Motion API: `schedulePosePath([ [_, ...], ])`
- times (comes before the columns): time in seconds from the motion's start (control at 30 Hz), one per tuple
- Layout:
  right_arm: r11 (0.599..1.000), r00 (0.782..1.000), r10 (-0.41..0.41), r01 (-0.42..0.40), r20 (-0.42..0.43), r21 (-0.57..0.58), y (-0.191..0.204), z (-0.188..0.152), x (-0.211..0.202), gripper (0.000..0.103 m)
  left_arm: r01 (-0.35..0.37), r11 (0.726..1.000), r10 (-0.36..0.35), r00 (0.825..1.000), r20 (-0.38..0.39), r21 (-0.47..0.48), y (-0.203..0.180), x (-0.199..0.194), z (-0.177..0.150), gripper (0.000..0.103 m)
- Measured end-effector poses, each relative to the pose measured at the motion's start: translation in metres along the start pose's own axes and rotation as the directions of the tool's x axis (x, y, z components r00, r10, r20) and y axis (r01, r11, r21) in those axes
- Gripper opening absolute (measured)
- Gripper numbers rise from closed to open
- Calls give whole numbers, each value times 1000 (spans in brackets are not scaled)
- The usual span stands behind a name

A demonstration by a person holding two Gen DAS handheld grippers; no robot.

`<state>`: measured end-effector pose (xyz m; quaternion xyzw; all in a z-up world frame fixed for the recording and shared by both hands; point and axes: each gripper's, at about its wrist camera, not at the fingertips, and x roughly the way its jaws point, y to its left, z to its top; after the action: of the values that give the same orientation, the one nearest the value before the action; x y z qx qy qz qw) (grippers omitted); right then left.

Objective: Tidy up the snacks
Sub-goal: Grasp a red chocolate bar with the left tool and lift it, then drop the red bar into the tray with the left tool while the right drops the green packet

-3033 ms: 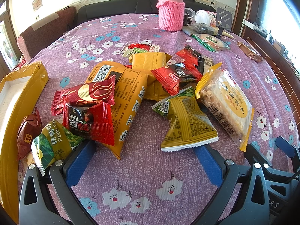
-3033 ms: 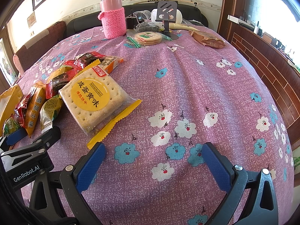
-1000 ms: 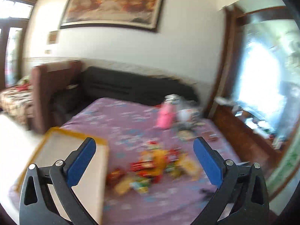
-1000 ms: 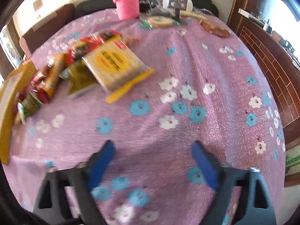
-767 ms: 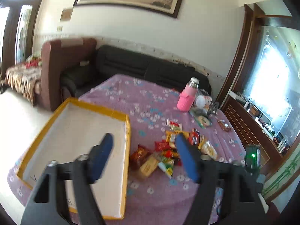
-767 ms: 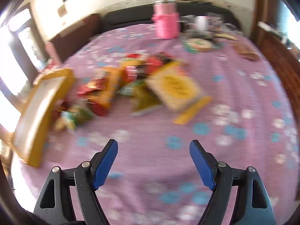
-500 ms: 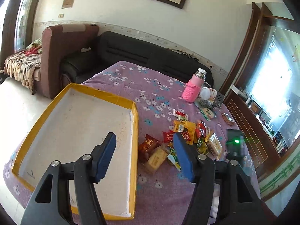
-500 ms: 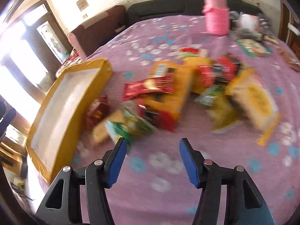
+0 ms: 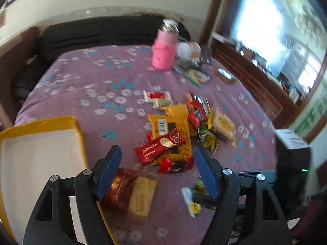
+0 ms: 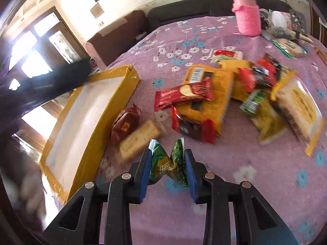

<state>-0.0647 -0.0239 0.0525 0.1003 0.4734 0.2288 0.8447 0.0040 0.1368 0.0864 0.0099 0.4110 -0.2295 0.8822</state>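
A pile of snack packets (image 9: 179, 130) lies on the purple flowered tablecloth, also in the right wrist view (image 10: 224, 96). A yellow-rimmed tray (image 10: 114, 100) stands to its left, also in the left wrist view (image 9: 61, 122). My right gripper (image 10: 166, 163) is shut on a green pea snack packet (image 10: 165, 163), which also shows in the left wrist view (image 9: 193, 200), just above the cloth near the tray. My left gripper (image 9: 157, 167) is open and empty, held above the near end of the pile. A brown packet (image 10: 124, 124) and a tan biscuit packet (image 10: 139, 140) lie beside the tray.
A pink knitted bottle (image 10: 247, 14) stands at the far side with a round cracker pack (image 10: 290, 47) and small clutter beside it. A dark sofa (image 9: 92, 32) lies beyond the table. A wooden sideboard (image 9: 255, 81) runs along the right.
Both grippers have come down toward the table. My right gripper has closed on the green pea snack packet. My left gripper has swung right, over the pile, and stays open.
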Motion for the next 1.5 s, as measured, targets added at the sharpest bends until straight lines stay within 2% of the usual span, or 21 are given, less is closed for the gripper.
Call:
schedulePosePath([
  [0.17, 997, 999, 42, -41, -7, 68, -31, -12, -17, 32, -15, 989, 31, 993, -113, 145, -9, 51, 18, 73],
  [0.37, 987, 995, 95, -94, -4, 128, -56, -14, -25, 33, 15, 981, 35, 968, -249, 195, -16, 87, 5, 73],
  [0.43, 986, 994, 108, -106, -6, 132, -55, -11, -21, 33, -11, 978, 68, 961, -268, 210, -22, 93, 1, 72],
  [0.47, 985, 993, 115, -113, -7, 133, -55, -12, -19, 33, -20, 978, 77, 960, -270, 209, -24, 95, 1, 67],
  [0.5, 984, 993, 120, -119, -7, 134, -55, -13, -19, 33, -15, 981, 68, 961, -269, 195, -25, 94, 1, 48],
  [0.53, 983, 992, 123, -121, -7, 135, -55, -14, -18, 33, 2, 986, 43, 963, -268, 165, -26, 90, 2, 38],
  [0.57, 983, 992, 127, -125, -7, 138, -55, -14, -18, 33, -17, 988, 56, 964, -259, 152, -27, 87, 2, 26],
  [0.6, 982, 991, 131, -129, -6, 139, -55, -15, -18, 33, -27, 989, 63, 967, -248, 144, -27, 82, 2, 22],
  [0.77, 982, 991, 131, -131, 10, 139, -53, -19, -24, 33, -37, 996, 54, 978, -200, 87, -28, 63, -6, 21],
  [0.83, 981, 991, 133, -134, 15, 137, -49, -19, -29, 32, -7, 999, 13, 985, -173, 35, -25, 51, -7, 21],
  [0.93, 982, 990, 138, -139, 24, 126, -40, -18, -37, 32, 35, 999, -38, 994, -103, -32, -18, 15, -12, 21],
  [1.03, 982, 988, 152, -155, 33, 106, -25, -15, -45, 32, 48, 995, -50, 999, -20, -91, -5, -28, -19, 21],
  [1.1, 982, 985, 168, -171, 37, 84, -9, -9, -48, 32, 19, 991, -13, 999, 46, -136, 10, -62, -29, 22],
  [1.17, 979, 981, 193, -195, 33, 61, 8, -3, -46, 32, -52, 982, 73, 991, 109, -183, 29, -99, -45, 22],
  [1.2, 976, 976, 214, -215, 28, 42, 20, 0, -43, 32, -104, 975, 131, 983, 129, -195, 35, -112, -52, 22],
  [1.23, 973, 973, 229, -229, 22, 28, 31, 2, -40, 32, -181, 960, 215, 965, 148, -215, 45, -129, -63, 22],
  [1.27, 970, 970, 242, -243, 13, 9, 44, 6, -34, 32, -211, 949, 250, 956, 155, -234, 52, -138, -70, 22],
  [1.33, 964, 965, 263, -264, -12, -45, 79, 12, -20, 32, -260, 923, 310, 939, 148, -284, 71, -152, -86, 22],
  [1.43, 955, 959, 278, -281, -53, -90, 120, 17, 5, 32, -349, 878, 400, 911, 103, -328, 93, -152, -105, 22],
  [1.5, 953, 960, 267, -276, -86, -123, 147, 19, 26, 32, -367, 857, 418, 906, 71, -361, 109, -146, -116, 22],
])
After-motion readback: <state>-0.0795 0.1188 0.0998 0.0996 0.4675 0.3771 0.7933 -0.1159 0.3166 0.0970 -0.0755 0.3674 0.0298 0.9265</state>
